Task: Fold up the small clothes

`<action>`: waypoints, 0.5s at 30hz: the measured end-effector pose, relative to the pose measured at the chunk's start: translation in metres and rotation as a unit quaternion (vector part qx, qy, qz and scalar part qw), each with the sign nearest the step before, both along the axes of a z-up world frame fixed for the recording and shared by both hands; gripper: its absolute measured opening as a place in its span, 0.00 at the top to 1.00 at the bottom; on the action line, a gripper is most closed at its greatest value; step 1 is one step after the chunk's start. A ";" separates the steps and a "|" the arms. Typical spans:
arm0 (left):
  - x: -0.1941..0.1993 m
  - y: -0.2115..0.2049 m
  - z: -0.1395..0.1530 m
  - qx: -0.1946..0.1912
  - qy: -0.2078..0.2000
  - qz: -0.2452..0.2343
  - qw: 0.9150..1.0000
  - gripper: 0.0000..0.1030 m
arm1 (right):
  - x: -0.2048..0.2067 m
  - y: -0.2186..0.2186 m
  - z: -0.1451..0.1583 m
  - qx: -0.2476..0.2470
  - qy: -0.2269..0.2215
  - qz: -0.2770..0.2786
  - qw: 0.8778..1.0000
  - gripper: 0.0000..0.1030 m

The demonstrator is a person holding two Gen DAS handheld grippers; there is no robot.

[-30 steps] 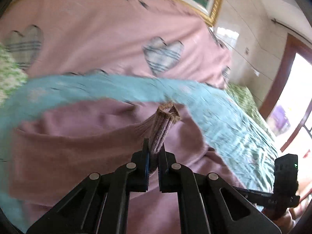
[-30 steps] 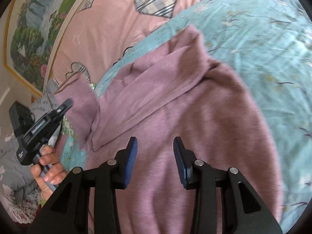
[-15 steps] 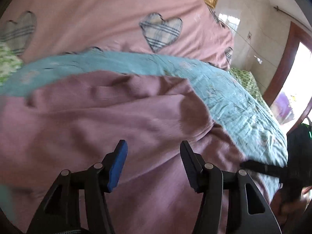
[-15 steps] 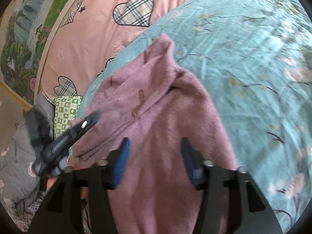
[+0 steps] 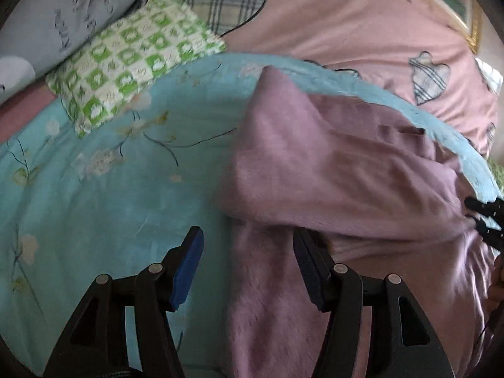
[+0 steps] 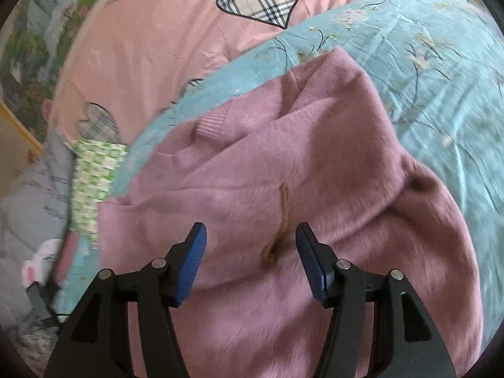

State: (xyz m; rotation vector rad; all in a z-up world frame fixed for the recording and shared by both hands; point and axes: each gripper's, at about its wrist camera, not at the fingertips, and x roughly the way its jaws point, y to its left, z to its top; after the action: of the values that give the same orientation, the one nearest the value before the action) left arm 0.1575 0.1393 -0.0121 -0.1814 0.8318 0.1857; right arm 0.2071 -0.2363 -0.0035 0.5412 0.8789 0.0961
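Note:
A fuzzy mauve sweater (image 5: 340, 163) lies on the turquoise flowered bedspread (image 5: 104, 195), both sleeves folded across its body. My left gripper (image 5: 247, 245) hangs open over the sweater's left edge, one finger over the bedspread, the other over the knit, nothing held. My right gripper (image 6: 250, 242) is open above the sweater (image 6: 283, 163), over the folded sleeves. A brown loop of yarn (image 6: 280, 230) lies on the knit between its fingers, untouched. The ribbed collar (image 6: 214, 123) shows further back. The right gripper's tip (image 5: 486, 220) shows at the right edge of the left wrist view.
A green-and-white checked cloth (image 5: 132, 63) lies at the bedspread's far left. A pink duvet with plaid hearts (image 5: 330, 19) is bunched behind. A grey pillow (image 5: 63, 9) sits at the upper left. A framed picture (image 6: 28, 47) hangs on the wall.
My left gripper let go of the sleeve cuff, opened, and swung left to the sweater's edge. My right gripper widened and drew back over the folded sleeves.

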 end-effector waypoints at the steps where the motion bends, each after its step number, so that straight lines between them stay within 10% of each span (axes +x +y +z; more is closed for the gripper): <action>1: 0.006 0.001 -0.003 0.000 0.002 -0.002 1.000 0.42 | 0.004 0.002 -0.003 -0.001 0.006 0.003 1.000 0.41; 5: 0.024 0.002 -0.013 0.014 0.016 -0.001 1.000 0.42 | 0.012 0.014 -0.013 0.019 0.018 0.031 0.999 0.53; 7: 0.032 0.006 -0.015 0.017 0.020 0.005 1.000 0.42 | 0.016 0.015 -0.008 0.061 0.014 0.057 0.996 0.93; 15: 0.043 0.019 -0.014 0.019 0.011 0.048 0.999 0.40 | -0.020 -0.027 0.125 0.037 -0.164 0.033 0.985 0.93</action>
State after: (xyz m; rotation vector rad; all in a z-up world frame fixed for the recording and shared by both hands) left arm 0.2001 0.1580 -0.0263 -0.1842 0.8422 0.2939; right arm 0.1873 -0.2631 0.1213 0.5471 0.5739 0.2721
